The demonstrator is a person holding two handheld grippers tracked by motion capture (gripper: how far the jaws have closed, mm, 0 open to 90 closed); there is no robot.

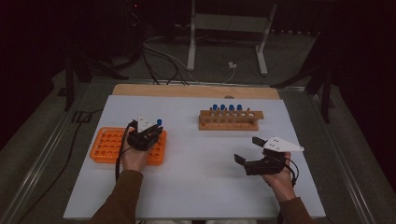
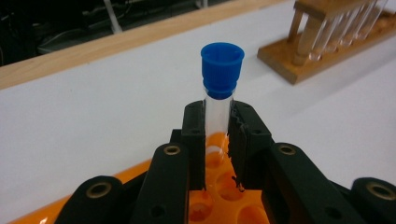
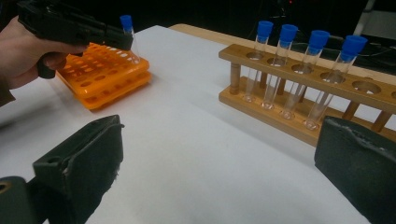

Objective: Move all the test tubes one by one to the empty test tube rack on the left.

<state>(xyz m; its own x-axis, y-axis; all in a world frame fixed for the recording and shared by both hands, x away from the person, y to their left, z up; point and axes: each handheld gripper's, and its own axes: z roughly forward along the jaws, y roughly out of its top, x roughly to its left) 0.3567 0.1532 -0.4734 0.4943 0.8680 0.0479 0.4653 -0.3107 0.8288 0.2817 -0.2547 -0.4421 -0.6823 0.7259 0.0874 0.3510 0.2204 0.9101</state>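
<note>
A clear test tube with a blue cap (image 2: pixel 221 70) stands upright between the jaws of my left gripper (image 2: pixel 217 135), which is shut on its glass just below the cap. The tube (image 1: pixel 159 122) is over the far right corner of the orange rack (image 1: pixel 105 144). Its lower end reaches down to the rack's holes (image 2: pixel 205 207); whether it sits in one I cannot tell. My right gripper (image 1: pixel 248 149) hovers open at the right of the table with nothing between its wide-apart jaws (image 3: pixel 224 140). In the right gripper view the left gripper (image 3: pixel 116 39) holds the tube (image 3: pixel 126 23) above the orange rack (image 3: pixel 102 74).
A wooden rack (image 1: pixel 229 120) stands at the back centre with several blue-capped tubes (image 3: pixel 280 60) in its left holes and free holes at its right end. A white sheet (image 1: pixel 196 177) covers the table, whose wooden edge (image 1: pixel 187 90) runs along the far side.
</note>
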